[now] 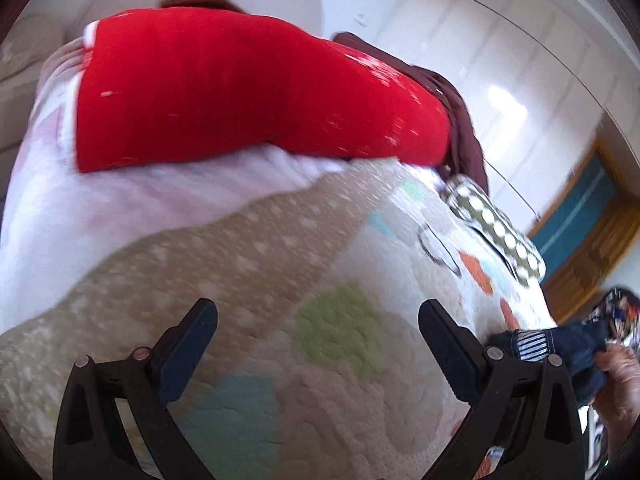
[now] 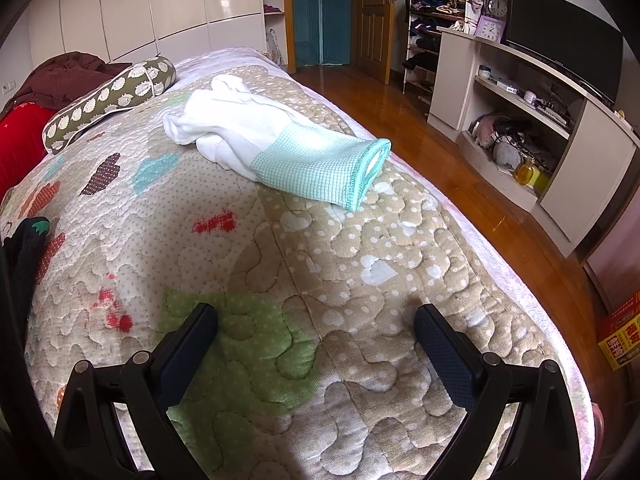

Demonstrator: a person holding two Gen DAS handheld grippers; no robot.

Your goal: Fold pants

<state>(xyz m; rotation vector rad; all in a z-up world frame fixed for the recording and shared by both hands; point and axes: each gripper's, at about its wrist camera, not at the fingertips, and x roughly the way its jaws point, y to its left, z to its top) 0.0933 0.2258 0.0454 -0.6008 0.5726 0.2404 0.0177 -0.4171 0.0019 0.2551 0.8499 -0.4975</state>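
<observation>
Right wrist view: we see the white and mint pants [image 2: 276,148] bunched ahead of our right gripper [image 2: 316,332], waistband nearest, long axis running away; both grippers gape wide, empty, left gripper [image 1: 318,328] facing elsewhere

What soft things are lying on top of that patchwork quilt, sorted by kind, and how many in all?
White and mint pants: 1
Spotted bolster pillow: 1
Red cushion: 1
Maroon garment: 1
Total: 4, all on the quilt. A dark cloth at the edge is too cut off to sort.
</observation>
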